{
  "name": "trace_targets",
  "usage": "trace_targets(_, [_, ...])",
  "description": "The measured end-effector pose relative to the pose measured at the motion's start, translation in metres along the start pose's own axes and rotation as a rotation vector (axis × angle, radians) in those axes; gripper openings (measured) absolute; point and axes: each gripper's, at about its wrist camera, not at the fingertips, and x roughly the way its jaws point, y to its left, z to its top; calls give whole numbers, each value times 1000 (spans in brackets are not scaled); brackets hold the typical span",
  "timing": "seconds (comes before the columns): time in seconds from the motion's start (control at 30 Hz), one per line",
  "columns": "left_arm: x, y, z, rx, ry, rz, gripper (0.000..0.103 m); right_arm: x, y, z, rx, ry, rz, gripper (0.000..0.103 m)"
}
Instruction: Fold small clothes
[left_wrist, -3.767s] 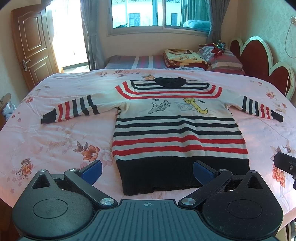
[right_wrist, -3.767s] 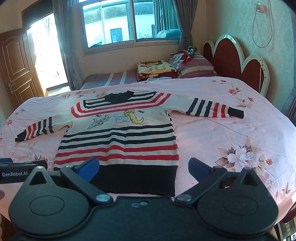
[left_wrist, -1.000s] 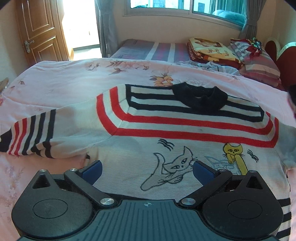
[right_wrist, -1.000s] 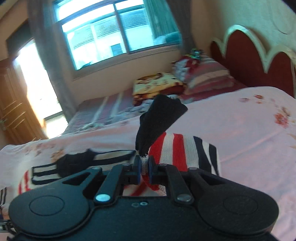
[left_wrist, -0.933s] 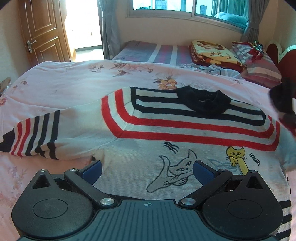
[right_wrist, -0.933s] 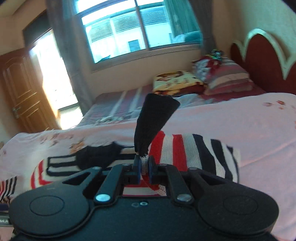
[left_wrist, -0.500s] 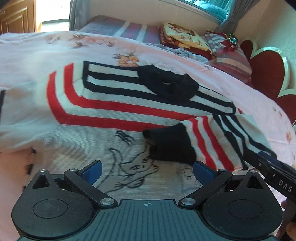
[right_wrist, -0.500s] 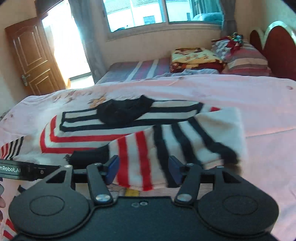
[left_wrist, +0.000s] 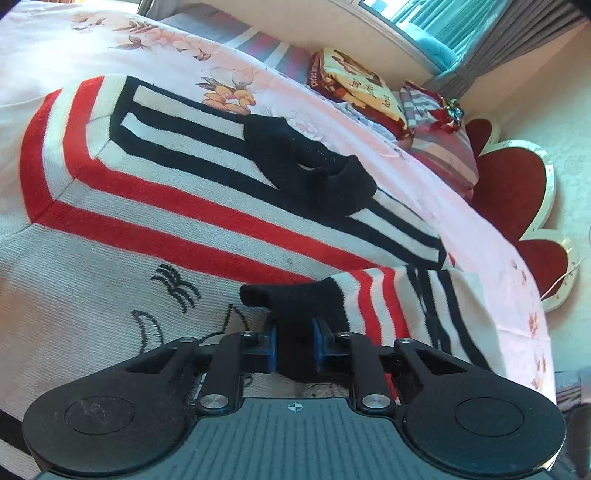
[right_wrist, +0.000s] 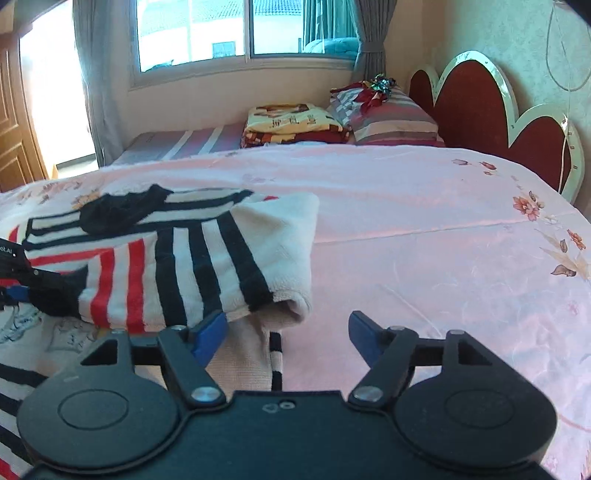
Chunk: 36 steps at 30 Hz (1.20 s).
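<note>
Left tongs (left_wrist: 294, 345) just closing on sleeve cuff (left_wrist: 291, 295)

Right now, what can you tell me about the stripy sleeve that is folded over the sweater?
The sleeve is soft knit, cream with black and red stripes and a black cuff. It lies folded across the sweater's chest, beside the cat drawing. The left gripper, jaws just closed, pinches the cuff. The right gripper, jaws just opened, holds nothing.
</note>
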Motion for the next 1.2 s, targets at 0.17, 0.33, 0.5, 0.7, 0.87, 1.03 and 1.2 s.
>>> trace_targets(0.17, [-23, -1, 13, 25, -81, -18, 5, 29, 1, -1, 17, 80, 13, 52])
trace_targets(0.33, [-56, 29, 37, -31, -180, 10, 5, 34, 10, 2, 16, 80, 55, 45])
trace_targets(0.5, [-78, 73, 54, -52, -225, 109, 5, 33, 26, 9, -11, 61, 86, 46])
trace_targets(0.7, [-45, 106, 33, -29, -145, 245, 5, 42, 28, 5, -23, 90, 91, 32])
trace_targets(0.87, [-52, 93, 30, 31, -155, 286, 6, 43, 18, 3, -12, 131, 96, 28])
trace_targets(1.03, [-93, 97, 31, 49, -206, 310, 7, 10, 0, 8, 21, 111, 163, 35])
trace_targets(1.2, [-91, 82, 31, 80, -201, 257, 7, 7, -11, 31, 74, 24, 168, 66])
